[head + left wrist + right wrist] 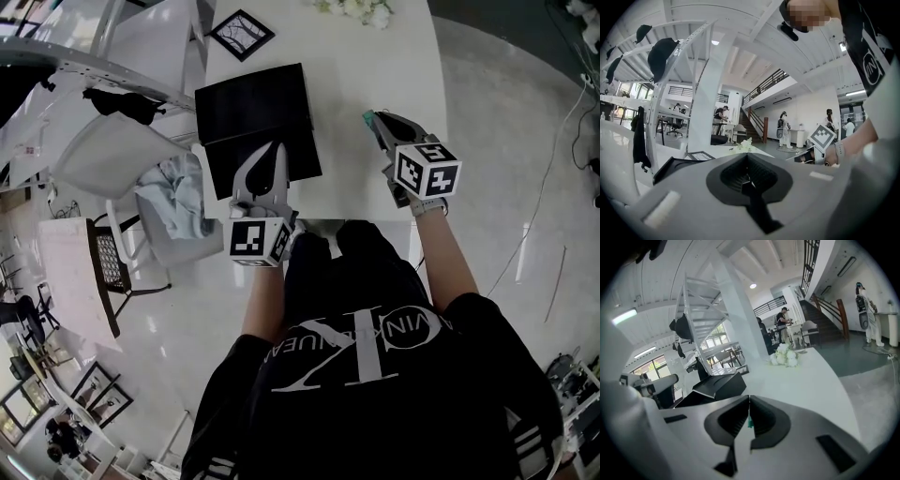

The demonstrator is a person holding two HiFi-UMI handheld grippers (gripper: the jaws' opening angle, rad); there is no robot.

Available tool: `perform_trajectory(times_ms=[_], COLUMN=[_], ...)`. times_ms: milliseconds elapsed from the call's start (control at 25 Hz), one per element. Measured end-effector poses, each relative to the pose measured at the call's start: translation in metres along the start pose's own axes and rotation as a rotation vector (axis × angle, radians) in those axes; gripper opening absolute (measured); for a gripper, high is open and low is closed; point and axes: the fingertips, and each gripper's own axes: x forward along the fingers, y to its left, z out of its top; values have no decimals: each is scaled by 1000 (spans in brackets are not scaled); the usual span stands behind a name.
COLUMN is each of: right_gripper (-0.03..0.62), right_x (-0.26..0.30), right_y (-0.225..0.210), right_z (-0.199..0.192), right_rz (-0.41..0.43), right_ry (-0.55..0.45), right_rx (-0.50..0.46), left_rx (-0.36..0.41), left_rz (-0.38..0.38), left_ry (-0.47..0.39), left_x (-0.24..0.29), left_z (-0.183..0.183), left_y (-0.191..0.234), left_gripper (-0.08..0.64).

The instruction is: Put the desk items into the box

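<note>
A black box (261, 157) lies on the white table (375, 66) with its lid (249, 99) folded back; it also shows in the right gripper view (717, 386) and the left gripper view (670, 167). My left gripper (269, 150) hovers over the box's near part, jaws together (747, 157) with nothing visible between them. My right gripper (375, 120) is to the right of the box over bare table. It is shut (749, 399) on a thin teal item (749, 421) whose tip pokes out of the jaws (367, 116).
A small black picture frame (242, 35) and white flowers (361, 9) lie at the table's far end. White chairs (112, 150), one with crumpled cloth (173, 199), stand left of the table. The table's near edge is at the person's waist.
</note>
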Motion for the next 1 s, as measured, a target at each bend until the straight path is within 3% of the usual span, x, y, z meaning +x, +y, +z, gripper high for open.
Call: perform_trajectory(times_ms=[640, 1000], right_gripper=[19, 20], right_x=[10, 17], right_y=[70, 106], right_z=[35, 41], right_rz=[38, 92], right_ry=[-74, -67], right_rx=[-58, -92], left_rx=[10, -7], left_rz=[34, 73], left_ry=[-39, -59], left_x=[-33, -50], left_z=[15, 18], left_y=[54, 77], left_gripper=[-5, -5])
